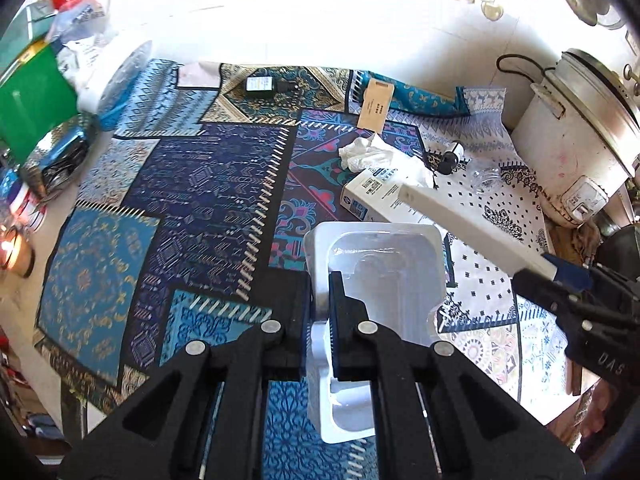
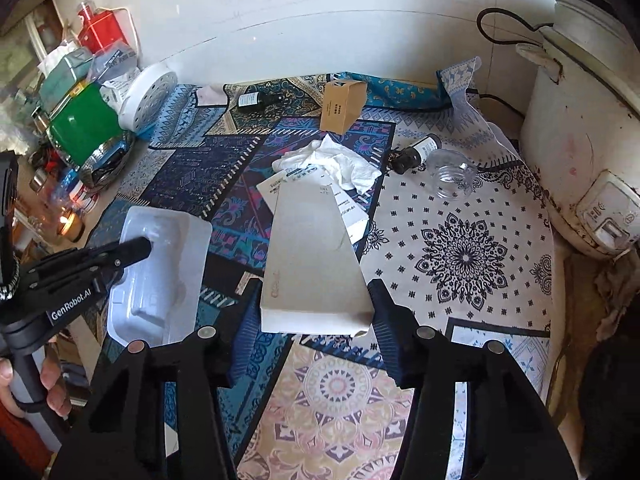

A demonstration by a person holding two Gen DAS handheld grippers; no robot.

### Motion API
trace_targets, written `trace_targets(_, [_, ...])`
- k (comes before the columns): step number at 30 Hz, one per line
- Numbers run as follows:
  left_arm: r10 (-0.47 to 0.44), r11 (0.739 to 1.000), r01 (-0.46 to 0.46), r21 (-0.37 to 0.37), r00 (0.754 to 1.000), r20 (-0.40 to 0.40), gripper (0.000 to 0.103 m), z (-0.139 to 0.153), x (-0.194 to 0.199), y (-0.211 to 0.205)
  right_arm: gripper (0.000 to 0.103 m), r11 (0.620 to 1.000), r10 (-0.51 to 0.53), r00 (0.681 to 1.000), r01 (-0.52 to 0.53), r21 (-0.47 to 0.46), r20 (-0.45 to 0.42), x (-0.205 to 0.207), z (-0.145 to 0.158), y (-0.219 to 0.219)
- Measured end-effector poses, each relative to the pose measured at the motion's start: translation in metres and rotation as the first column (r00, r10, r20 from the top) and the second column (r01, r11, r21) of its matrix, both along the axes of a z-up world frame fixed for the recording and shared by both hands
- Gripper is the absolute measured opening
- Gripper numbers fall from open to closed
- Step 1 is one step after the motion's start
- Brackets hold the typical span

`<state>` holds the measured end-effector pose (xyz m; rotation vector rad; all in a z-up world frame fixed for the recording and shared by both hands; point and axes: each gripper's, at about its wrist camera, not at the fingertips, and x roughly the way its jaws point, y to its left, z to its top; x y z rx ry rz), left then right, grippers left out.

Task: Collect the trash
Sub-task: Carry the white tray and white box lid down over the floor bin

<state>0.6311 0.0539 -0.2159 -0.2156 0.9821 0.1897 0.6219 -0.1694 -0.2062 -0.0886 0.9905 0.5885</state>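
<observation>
Two grippers each held one piece: the left gripper (image 1: 319, 300) pinched a clear plastic tray (image 1: 384, 264) low in frame, the right gripper (image 2: 314, 312) clasped one white box lid (image 2: 316, 256). Beyond lay one crumpled tissue (image 2: 336, 162), one brown carton (image 2: 342, 106) and two dark bottles (image 2: 256, 100).

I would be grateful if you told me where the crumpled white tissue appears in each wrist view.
Left wrist: crumpled white tissue lies right of centre, upper half, just behind a printed white box.
Right wrist: it lies at centre, upper half.
Shared landmark: the brown cardboard box behind the tissue.
</observation>
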Motion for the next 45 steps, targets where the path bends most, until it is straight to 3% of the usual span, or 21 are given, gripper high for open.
trace_targets(15, [-0.06,0.998,0.058,0.028,0.995,0.08,0.007,0.034,-0.088,-0.004,0.049,0.993,-0.099,0.994,0.097,0.065,0.035,-0.092,0.019,-0.01])
trace_targets(26, [-0.115,0.993,0.111,0.041,0.985,0.13,0.007,0.049,-0.206,0.038,0.049,0.983,-0.18,0.979,0.175,0.053,0.093,-0.197,0.026,0.035])
trace_targets(35, [-0.152,0.988,0.149,0.041,0.984,0.087,0.007,0.028,-0.291,0.062,0.049,0.979,-0.201,0.978,0.2,0.027,0.054,-0.283,0.005,0.062])
trace_targets(45, [-0.193,0.981,0.194,0.016,0.981,-0.025,0.007,-0.021,-0.326,0.043,0.049,0.974,-0.227,0.974,0.226,-0.035,-0.029,-0.332,-0.029,0.052])
